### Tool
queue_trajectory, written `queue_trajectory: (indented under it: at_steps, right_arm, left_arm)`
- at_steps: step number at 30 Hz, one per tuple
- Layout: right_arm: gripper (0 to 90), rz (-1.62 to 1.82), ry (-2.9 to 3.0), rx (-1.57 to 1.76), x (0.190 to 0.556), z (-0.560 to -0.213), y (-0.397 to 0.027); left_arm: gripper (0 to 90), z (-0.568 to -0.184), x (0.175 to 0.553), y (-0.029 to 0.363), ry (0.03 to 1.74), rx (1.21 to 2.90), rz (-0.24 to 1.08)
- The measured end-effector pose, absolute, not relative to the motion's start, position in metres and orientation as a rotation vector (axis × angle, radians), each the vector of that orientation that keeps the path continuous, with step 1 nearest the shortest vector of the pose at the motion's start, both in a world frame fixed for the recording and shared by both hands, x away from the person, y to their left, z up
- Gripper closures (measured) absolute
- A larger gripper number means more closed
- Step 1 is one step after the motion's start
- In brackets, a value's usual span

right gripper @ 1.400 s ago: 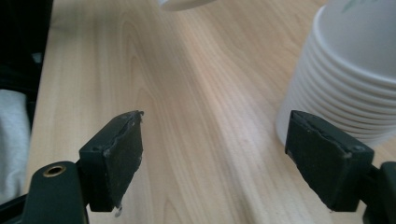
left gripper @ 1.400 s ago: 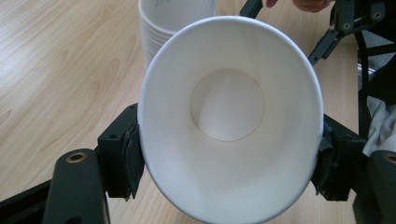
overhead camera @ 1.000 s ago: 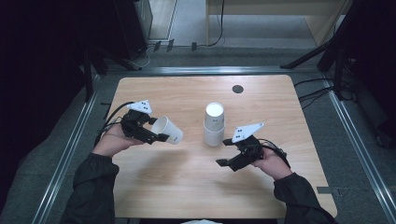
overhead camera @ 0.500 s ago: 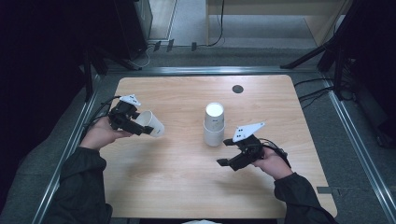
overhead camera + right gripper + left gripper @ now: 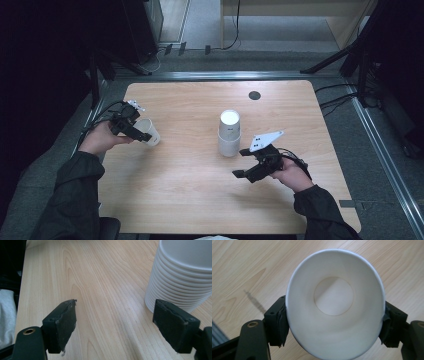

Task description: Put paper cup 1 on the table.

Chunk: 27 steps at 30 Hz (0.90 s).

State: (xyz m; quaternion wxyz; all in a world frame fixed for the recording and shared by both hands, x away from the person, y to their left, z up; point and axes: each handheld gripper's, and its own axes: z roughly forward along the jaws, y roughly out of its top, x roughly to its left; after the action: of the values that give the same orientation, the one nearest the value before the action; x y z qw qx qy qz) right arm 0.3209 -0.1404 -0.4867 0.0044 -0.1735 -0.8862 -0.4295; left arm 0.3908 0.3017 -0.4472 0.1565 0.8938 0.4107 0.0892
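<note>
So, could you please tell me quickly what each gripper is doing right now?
Left gripper: shut on the paper cup.
Right gripper: open, holding nothing.

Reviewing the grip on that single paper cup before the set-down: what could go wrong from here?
1. The left tongs pinch the thin paper cup by its walls near the rim; it could crush or slip.
2. The cup is tilted near the table's left edge; released now, it may roll off.
3. The open right tongs sit beside the cup stack; a nudge might topple it.
</note>
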Motion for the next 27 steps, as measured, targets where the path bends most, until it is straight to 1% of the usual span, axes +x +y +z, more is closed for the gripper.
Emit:
queue_trajectory:
  at_steps: [14,22,27]
  right_arm:
    - [19.4,-1.351,-2.777,-0.539,0.321,-0.486,-0.141]
    - [19.4,-1.357,-2.774,-0.538,0.321,-0.485,-0.141]
    - [19.4,-1.362,-2.772,-0.540,0.322,-0.485,-0.142]
  left_arm:
    - [24.1,-0.467,0.400,0.297,1.216,2.616,0.244]
    - [21.6,-0.469,0.401,0.298,1.218,2.595,0.237]
    - [19.6,-0.470,0.401,0.298,1.220,2.577,0.210]
